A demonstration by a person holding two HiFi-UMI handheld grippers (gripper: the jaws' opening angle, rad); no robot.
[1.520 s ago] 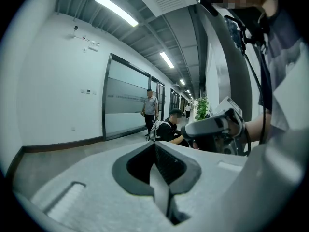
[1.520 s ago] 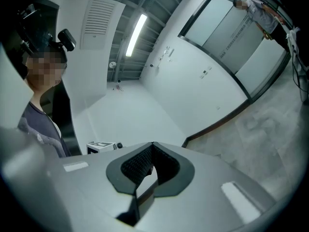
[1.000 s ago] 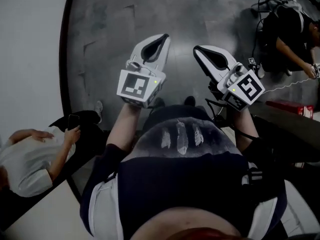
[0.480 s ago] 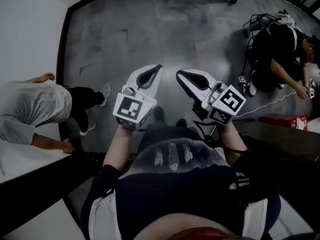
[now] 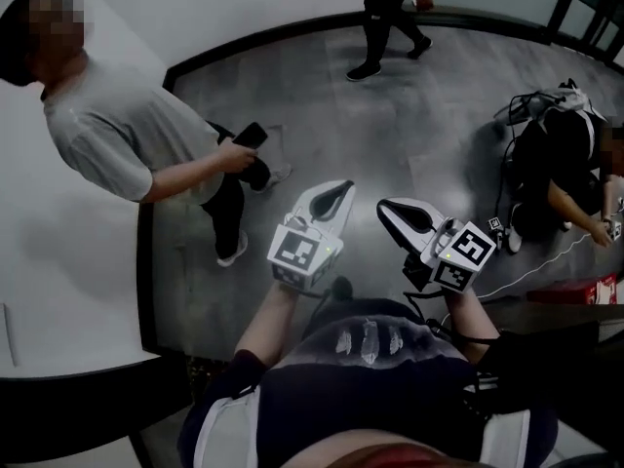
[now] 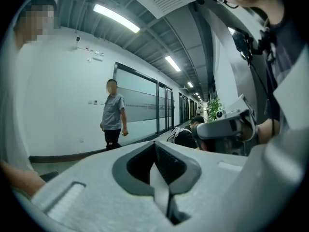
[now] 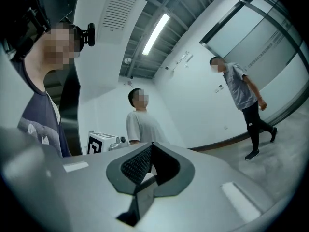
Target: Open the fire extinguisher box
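— Head view first?
— Grey tiled floor (image 5: 409, 135), bounded by a black baseboard (image 5: 146, 261) under a white wall (image 5: 68, 252). Left gripper (image 5: 330, 198) and right gripper (image 5: 398, 214) held side by side above the floor, near each other but apart. By the wall, a person in a grey shirt (image 5: 127, 139), phone (image 5: 251, 135) in hand. At right, a crouched person (image 5: 556, 164); nearby at the edge, a red carton (image 5: 585, 291).
— Left gripper view?
— Jaws closed, nothing between them. Beyond, a long corridor: glass partitions (image 6: 140, 105), ceiling strip lights (image 6: 116, 17), a potted plant (image 6: 214, 105) far down.
— Right gripper view?
— Jaws pressed together as well, empty. Behind them, the white wall, a ceiling vent (image 7: 118, 13), one light strip (image 7: 155, 33).
— And the fire extinguisher box?
— Not made out in any of the three views.
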